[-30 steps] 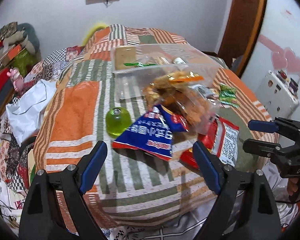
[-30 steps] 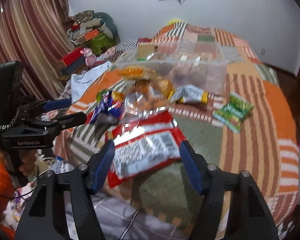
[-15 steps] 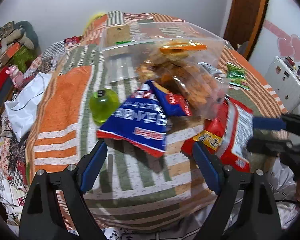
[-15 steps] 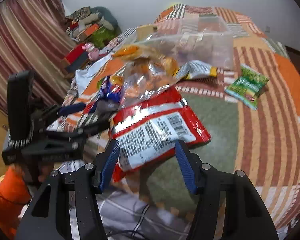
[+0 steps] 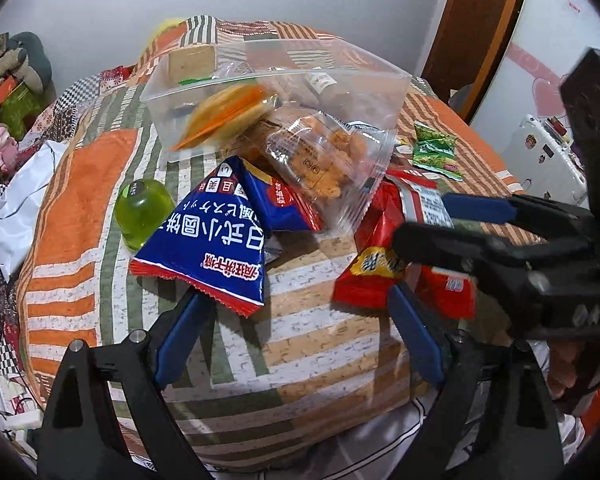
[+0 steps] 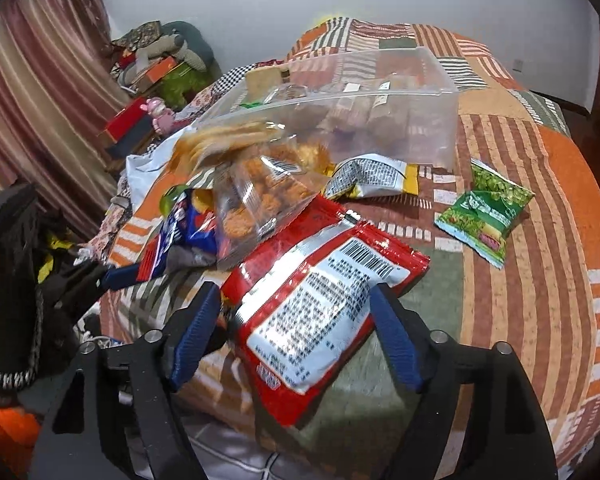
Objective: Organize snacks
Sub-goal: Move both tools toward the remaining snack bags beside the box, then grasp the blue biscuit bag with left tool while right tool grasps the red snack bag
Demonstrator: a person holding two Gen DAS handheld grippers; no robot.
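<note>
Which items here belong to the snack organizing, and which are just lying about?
Job: red bag, blue bag, clear bin, cracker pack, green packet, yellow packet, green jelly cup.
Lying about: pink toy, white cloth, stuffed toy.

A bed covered by a striped patchwork quilt (image 5: 80, 208) in orange, green and brown. Lying on it: a clear plastic bin (image 6: 428, 120) at the far middle, a green jelly cup (image 5: 142, 212) at left, a blue snack bag (image 5: 212, 248), a red snack bag (image 6: 316, 304) nearest, a yellow-and-white packet (image 6: 374, 178), and a green packet (image 6: 486, 218) at right.
</note>
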